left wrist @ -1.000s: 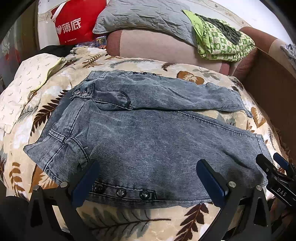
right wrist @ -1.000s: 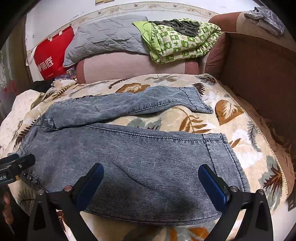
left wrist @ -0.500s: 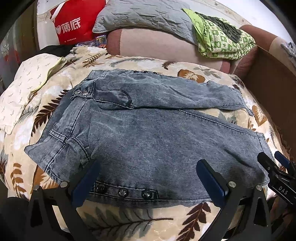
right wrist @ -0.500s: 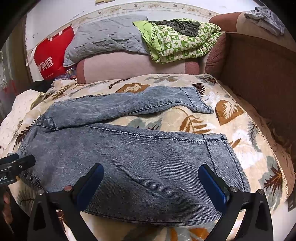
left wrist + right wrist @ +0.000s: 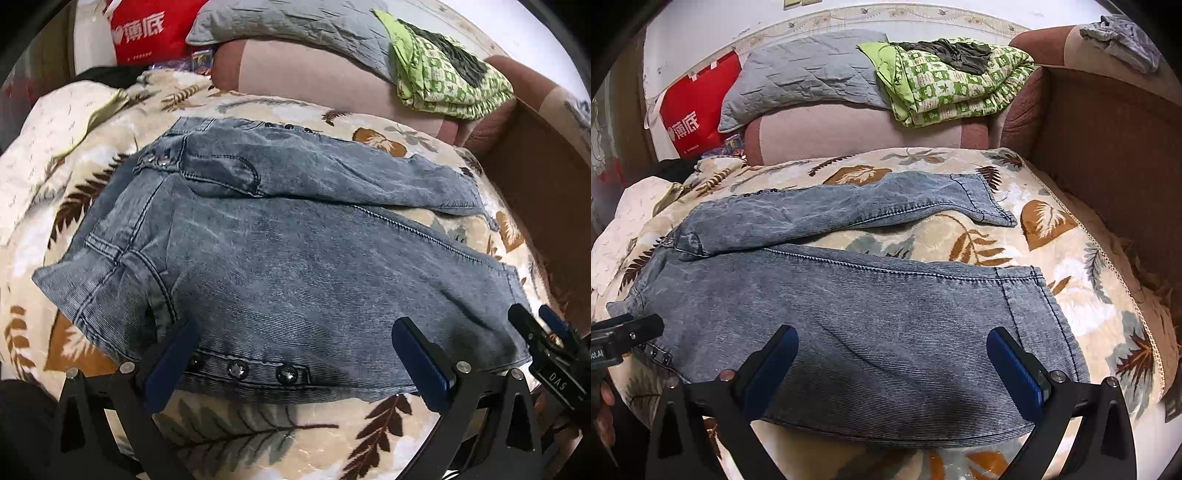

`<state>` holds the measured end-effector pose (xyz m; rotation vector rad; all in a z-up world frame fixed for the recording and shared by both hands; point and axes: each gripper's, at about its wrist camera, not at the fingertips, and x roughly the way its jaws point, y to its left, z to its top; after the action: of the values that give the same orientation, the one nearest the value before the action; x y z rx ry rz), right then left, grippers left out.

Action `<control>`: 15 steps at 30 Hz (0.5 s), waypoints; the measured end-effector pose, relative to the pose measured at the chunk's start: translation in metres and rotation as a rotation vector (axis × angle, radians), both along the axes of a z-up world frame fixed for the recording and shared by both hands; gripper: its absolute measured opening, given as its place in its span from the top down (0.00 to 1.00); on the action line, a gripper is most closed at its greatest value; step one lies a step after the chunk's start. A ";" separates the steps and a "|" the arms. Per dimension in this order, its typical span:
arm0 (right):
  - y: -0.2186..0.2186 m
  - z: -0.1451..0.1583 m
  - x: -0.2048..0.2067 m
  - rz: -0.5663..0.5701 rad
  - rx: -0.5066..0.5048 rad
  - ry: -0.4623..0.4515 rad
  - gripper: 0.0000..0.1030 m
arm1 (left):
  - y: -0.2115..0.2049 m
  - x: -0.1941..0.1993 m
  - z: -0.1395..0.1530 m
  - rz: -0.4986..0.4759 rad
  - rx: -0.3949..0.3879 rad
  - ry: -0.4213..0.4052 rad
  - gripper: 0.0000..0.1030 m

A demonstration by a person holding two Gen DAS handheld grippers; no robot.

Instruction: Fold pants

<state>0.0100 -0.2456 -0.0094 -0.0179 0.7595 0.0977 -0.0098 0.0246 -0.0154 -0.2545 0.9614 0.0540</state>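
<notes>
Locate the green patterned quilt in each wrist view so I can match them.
Left wrist: green patterned quilt upper right, on the sofa back.
Right wrist: quilt top centre, same sofa back.
Shared landmark: red bag, left of the quilt in both.

pants [image 5: 295, 266]: faded grey-blue | blanket [image 5: 1052, 258]: cream, brown leaf print | bag [image 5: 698, 107]: red

White characters "薄底" stand on the red bag [image 5: 147, 29]; "DAS" is printed on the right gripper [image 5: 554, 369]; "ol.AI" shows on the left gripper [image 5: 613, 343]
</notes>
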 end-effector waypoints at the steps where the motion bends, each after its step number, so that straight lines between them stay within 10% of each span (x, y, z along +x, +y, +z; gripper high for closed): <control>1: -0.001 0.000 0.000 -0.002 0.006 0.002 0.00 | 0.000 0.000 0.000 0.005 0.002 -0.001 0.00; 15: -0.003 -0.007 0.005 -0.004 0.029 0.041 0.00 | 0.012 -0.019 0.008 -0.064 -0.058 -0.083 0.00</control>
<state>0.0147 -0.2491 -0.0165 0.0129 0.7992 0.1050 -0.0285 0.0366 -0.0078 -0.2770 0.8885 -0.0431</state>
